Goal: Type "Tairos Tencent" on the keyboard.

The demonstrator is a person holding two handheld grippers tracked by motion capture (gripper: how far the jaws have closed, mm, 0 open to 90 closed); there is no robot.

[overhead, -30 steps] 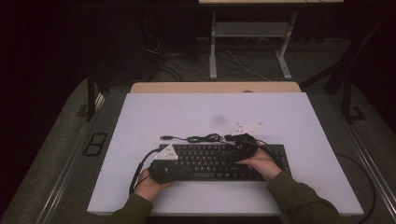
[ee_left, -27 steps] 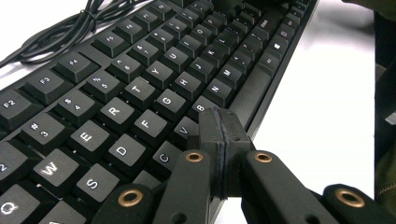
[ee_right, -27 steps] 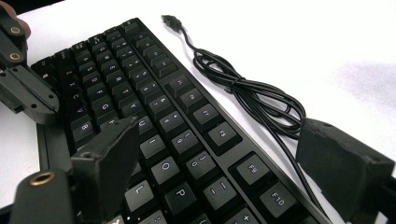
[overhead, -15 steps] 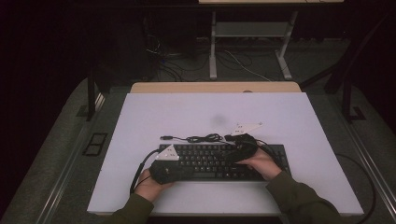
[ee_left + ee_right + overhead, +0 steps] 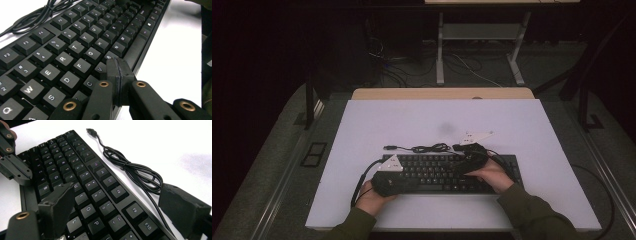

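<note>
Keyboard (image 5: 75,50) legends readable along left gripper (image 5: 117,72); high view hides closed jaws.

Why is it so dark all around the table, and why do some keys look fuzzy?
High view: light falls on the white table, so the floor around it stays dark. Left gripper view: the shut left tool and nearby keys of the keyboard look sharp, far keys soft. Right gripper view: the open right tool is blurry up close, and the cable casts little shadow.
</note>
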